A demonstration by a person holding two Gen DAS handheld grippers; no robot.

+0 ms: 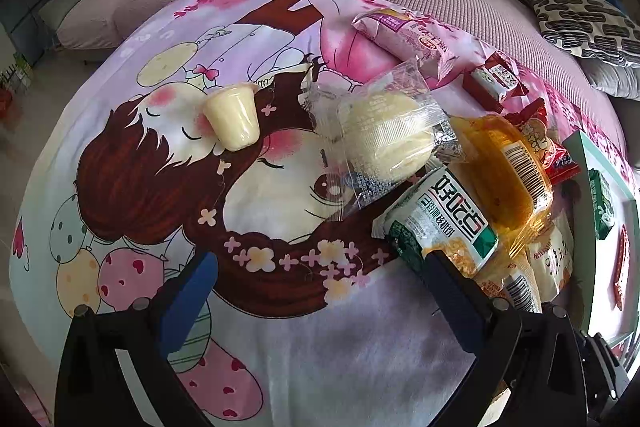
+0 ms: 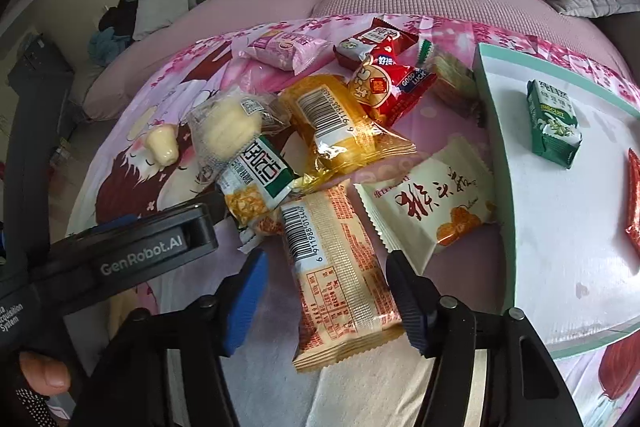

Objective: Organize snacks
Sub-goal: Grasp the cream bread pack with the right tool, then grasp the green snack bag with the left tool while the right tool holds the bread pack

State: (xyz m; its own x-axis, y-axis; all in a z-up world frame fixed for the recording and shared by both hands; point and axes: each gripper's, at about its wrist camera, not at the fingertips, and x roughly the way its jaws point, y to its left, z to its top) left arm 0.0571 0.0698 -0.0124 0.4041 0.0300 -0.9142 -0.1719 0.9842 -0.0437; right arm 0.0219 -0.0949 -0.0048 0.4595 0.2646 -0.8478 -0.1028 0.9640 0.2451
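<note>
Left claw [image 1: 316,291]: wide open, empty, hovering over bare blanket; green-white packet [image 1: 436,223] just beside its right finger.
Right claw [image 2: 326,287]: open, straddling the orange wafer packet [image 2: 336,275], long axis running near-to-far between the fingers.
Tray [image 2: 520,163]: right of pile, holding green biscuit pack [image 2: 554,121].
Nearer hand: right.

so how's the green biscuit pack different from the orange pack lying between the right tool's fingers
The green biscuit pack lies on the white tray; the orange pack lies on the printed cloth, outside the tray. The green one looks short and boxy; the orange one is long and flat. The orange pack shows its barcode side with dense print; the green one shows a picture side. Both are sealed, and no tool grips either.
</note>
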